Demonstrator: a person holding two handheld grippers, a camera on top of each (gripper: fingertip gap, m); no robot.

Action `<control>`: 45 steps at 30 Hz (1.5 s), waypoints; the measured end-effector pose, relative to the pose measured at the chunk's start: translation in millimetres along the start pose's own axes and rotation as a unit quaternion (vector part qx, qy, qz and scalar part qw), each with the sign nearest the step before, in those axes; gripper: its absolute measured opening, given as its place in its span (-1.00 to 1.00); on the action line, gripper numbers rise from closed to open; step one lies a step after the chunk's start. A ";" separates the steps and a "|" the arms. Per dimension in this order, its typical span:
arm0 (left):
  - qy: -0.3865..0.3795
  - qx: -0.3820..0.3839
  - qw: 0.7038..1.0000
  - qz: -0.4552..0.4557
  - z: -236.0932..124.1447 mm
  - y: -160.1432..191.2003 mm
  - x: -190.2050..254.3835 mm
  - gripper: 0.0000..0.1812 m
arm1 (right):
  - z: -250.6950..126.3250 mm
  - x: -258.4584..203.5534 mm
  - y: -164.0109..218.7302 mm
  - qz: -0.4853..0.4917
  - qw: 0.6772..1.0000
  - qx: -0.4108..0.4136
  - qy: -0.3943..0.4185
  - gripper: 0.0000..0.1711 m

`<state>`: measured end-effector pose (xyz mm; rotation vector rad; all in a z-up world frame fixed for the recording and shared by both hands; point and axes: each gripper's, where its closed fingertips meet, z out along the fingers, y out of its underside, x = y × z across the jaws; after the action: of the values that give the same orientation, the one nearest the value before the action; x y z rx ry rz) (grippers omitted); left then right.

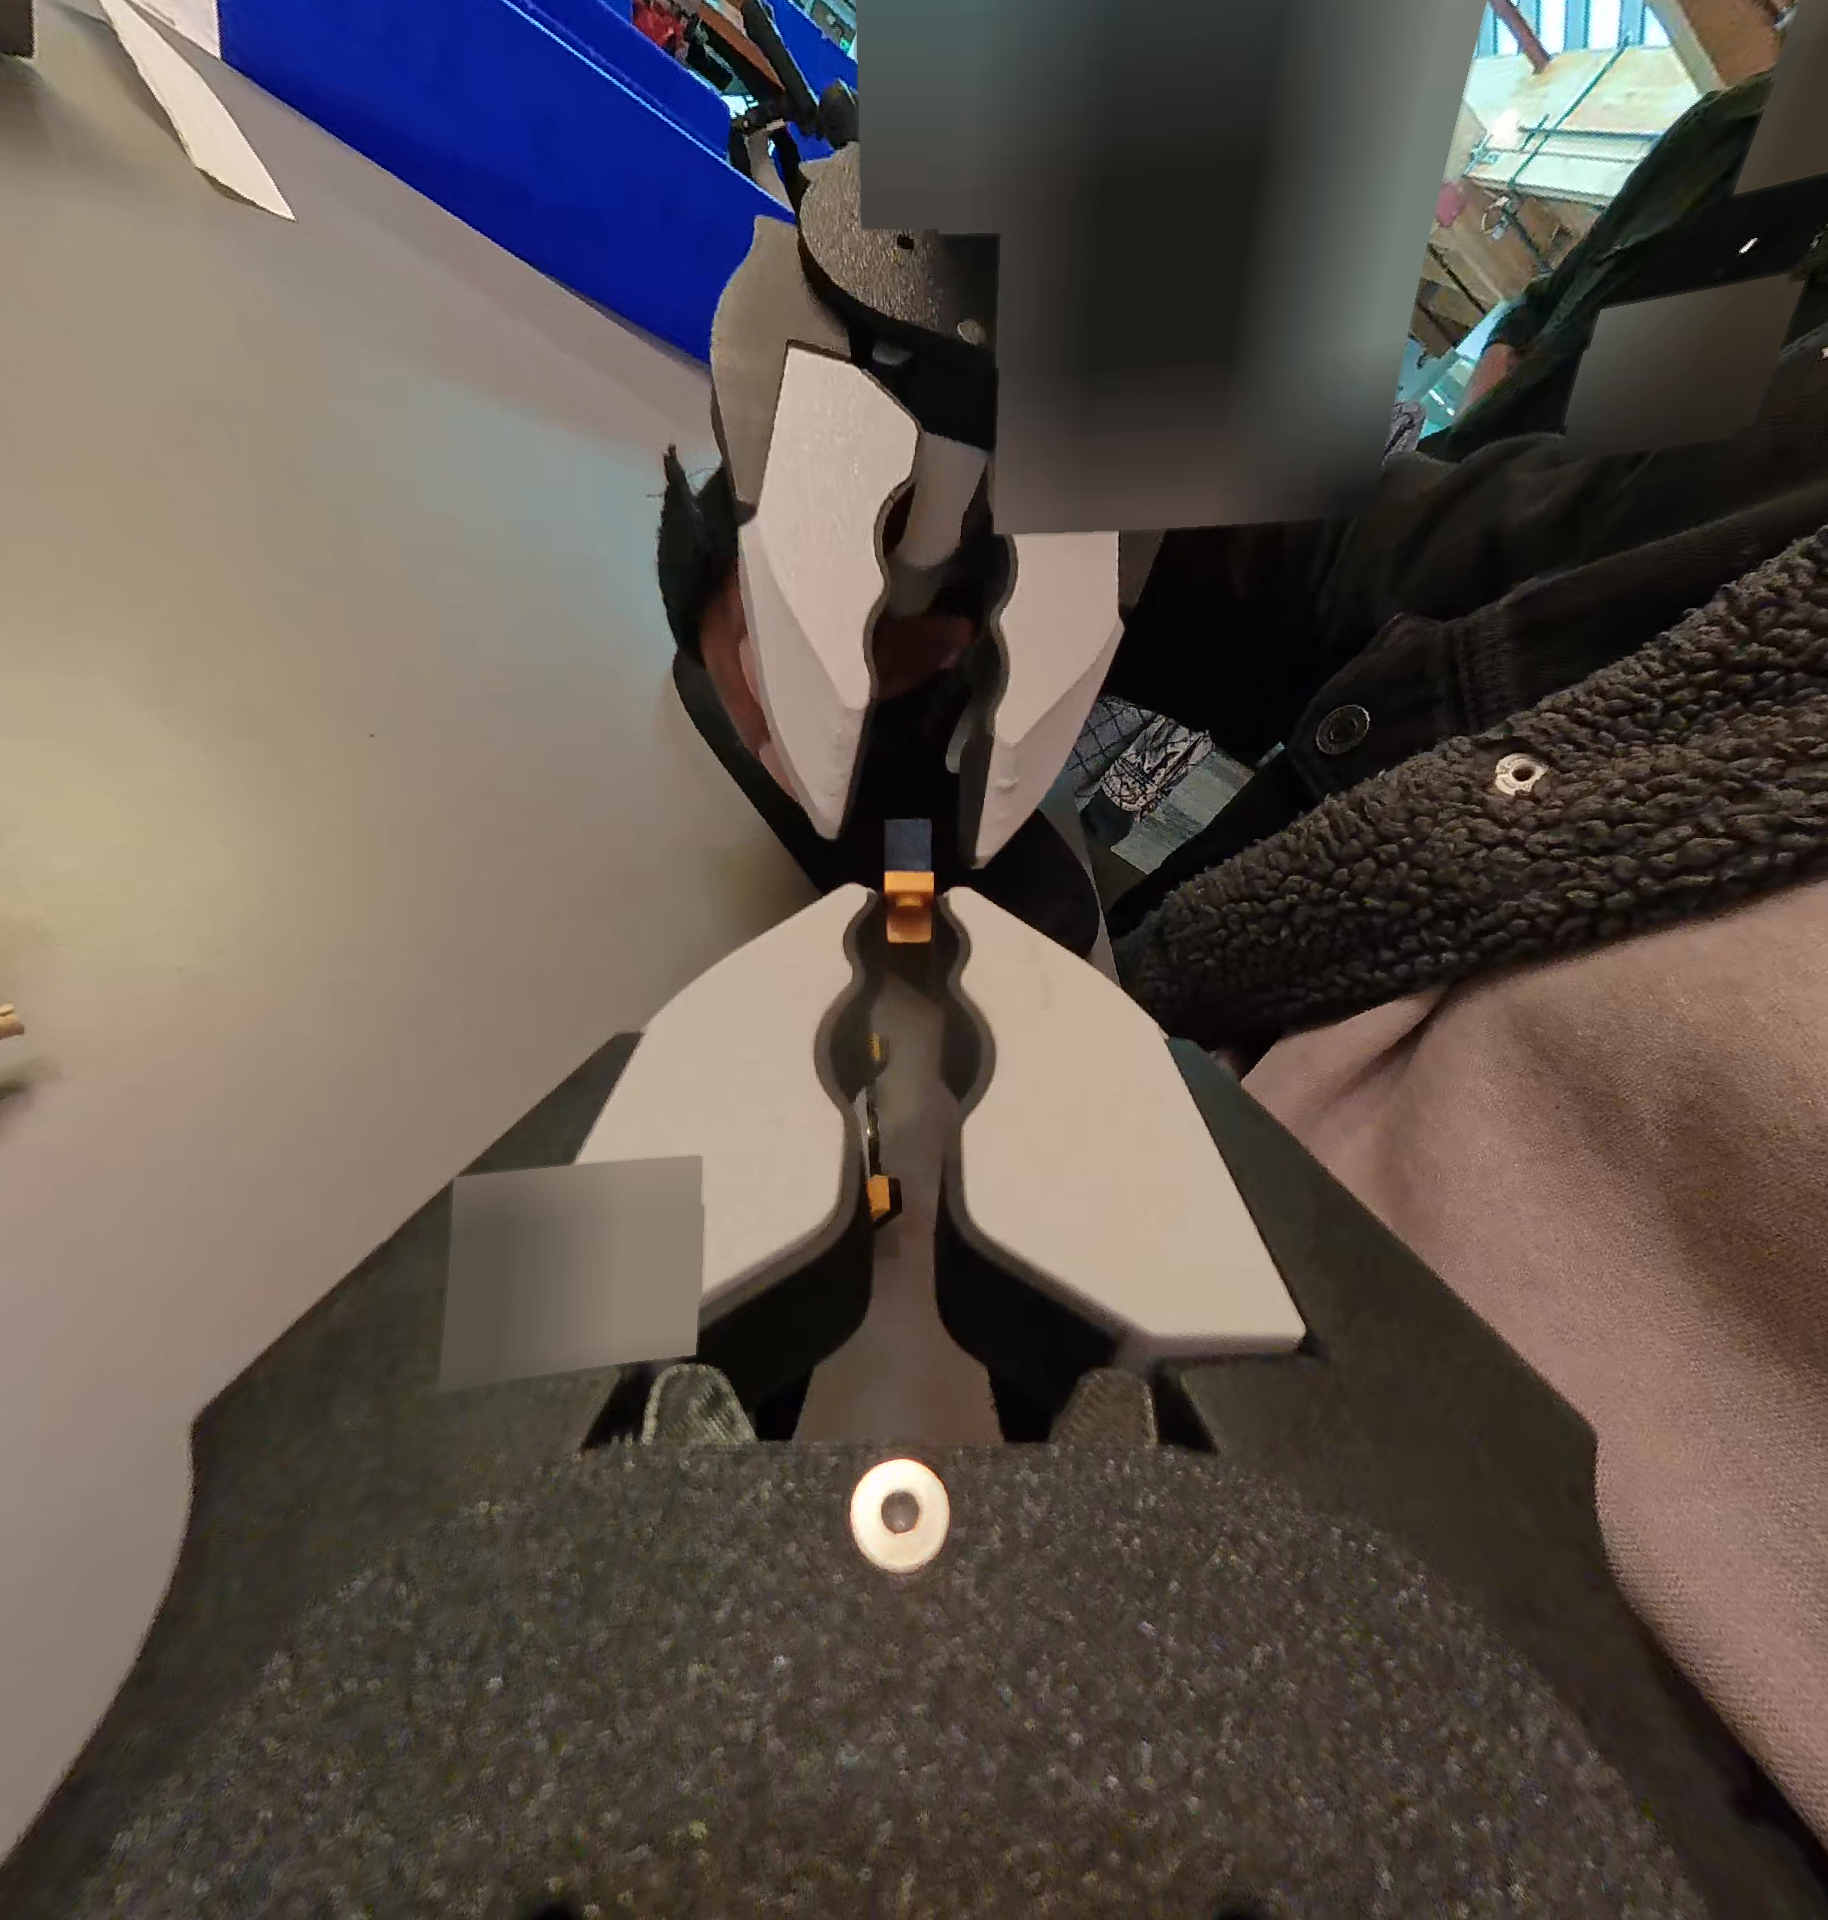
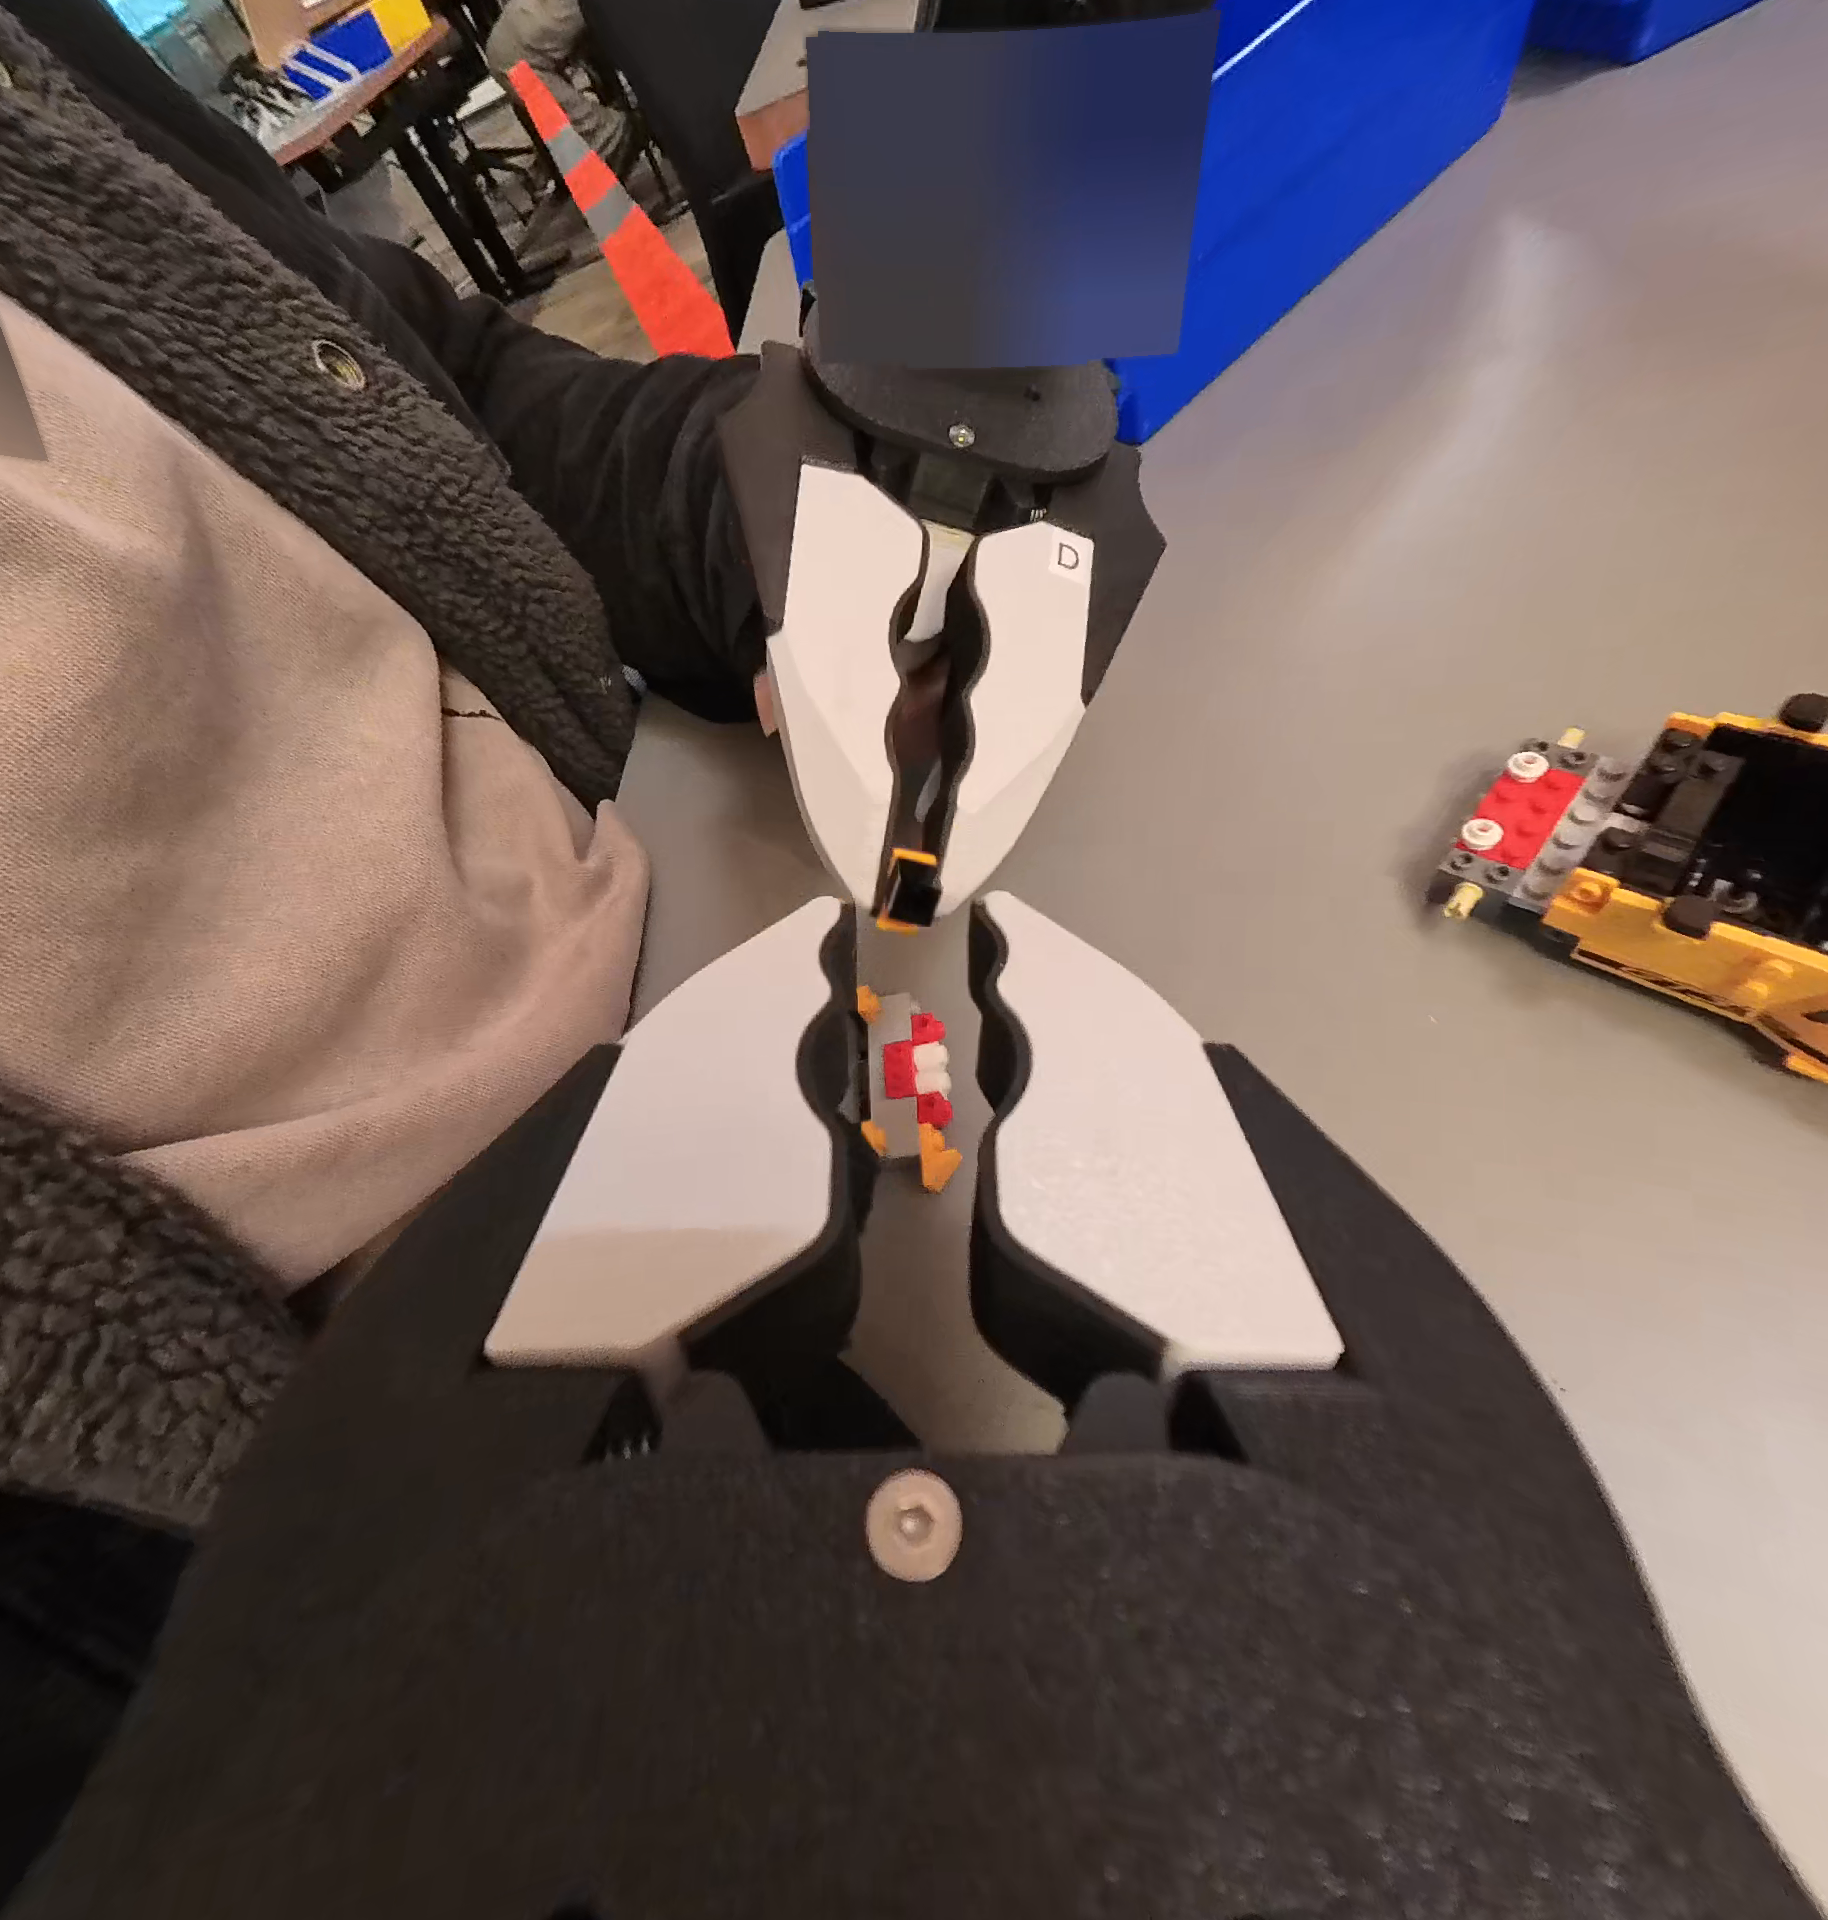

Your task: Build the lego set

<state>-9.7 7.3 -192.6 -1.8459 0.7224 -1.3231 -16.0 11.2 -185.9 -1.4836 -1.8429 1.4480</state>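
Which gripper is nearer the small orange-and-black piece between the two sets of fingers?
Left. The left gripper pinches the orange-and-black piece at its fingertips. The right gripper faces it tip to tip, its fingers seemingly just short of the piece.

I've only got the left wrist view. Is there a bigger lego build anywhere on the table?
Observer: Yes. A partly built yellow and black brick vehicle sits on the grey table, off to the right of the right gripper.
Operator: Anything near that gripper's fingers?
Observer: A small grey, red, white and orange brick cluster shows in the gap between them. I cannot tell whether it is gripped.
Operator: And my own piece, seen from the front?
Observer: The left gripper pinches a small block with a black face and orange rim at its tips.
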 end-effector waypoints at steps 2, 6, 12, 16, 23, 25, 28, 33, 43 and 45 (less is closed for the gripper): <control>-0.001 -0.001 1.000 0.002 0.2 0.4 0.0 -0.92 | 2.7 -0.2 -0.9 0.008 1.000 0.000 -0.005 -0.80; -0.006 -0.004 1.000 0.005 -0.2 1.4 -1.1 -0.91 | 7.1 0.9 -0.1 0.022 1.000 -0.004 -0.012 -0.90; 0.024 0.034 0.999 -0.015 -5.1 -11.1 5.3 -0.91 | 2.3 -1.2 -13.5 0.039 0.999 0.026 -0.026 -0.91; 0.038 0.047 0.998 -0.009 -6.4 -16.1 11.2 -0.91 | -1.8 -5.6 -18.7 0.033 0.999 0.028 -0.032 -0.91; 0.040 0.093 0.995 -0.001 -23.3 -31.3 9.8 -0.91 | -23.1 -4.9 -30.3 0.031 0.998 0.048 0.003 -0.91; 0.043 0.095 0.995 0.005 -22.0 -31.3 11.9 -0.91 | -16.2 -8.9 -33.3 0.026 0.998 0.054 0.005 -0.91; 0.044 0.099 0.994 0.009 -21.5 -31.9 13.1 -0.91 | -9.7 -8.1 -38.1 0.019 0.998 0.055 0.010 -0.91; 0.042 0.101 0.994 0.016 -21.3 -32.6 14.3 -0.91 | -3.5 -6.0 -36.5 0.018 0.999 0.036 0.007 -0.91; 0.021 0.095 0.995 0.037 -20.2 -31.5 13.5 -0.91 | 1.2 -5.0 -31.0 0.034 0.999 0.017 0.001 -0.91; 0.012 0.091 0.995 0.047 -19.6 -31.2 12.9 -0.91 | 2.1 -4.8 -29.4 0.036 0.999 0.012 0.003 -0.91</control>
<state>-23.5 10.1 -156.2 -1.6344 0.6687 -1.3084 -30.5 8.3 -160.0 -1.5551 -1.7791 1.4909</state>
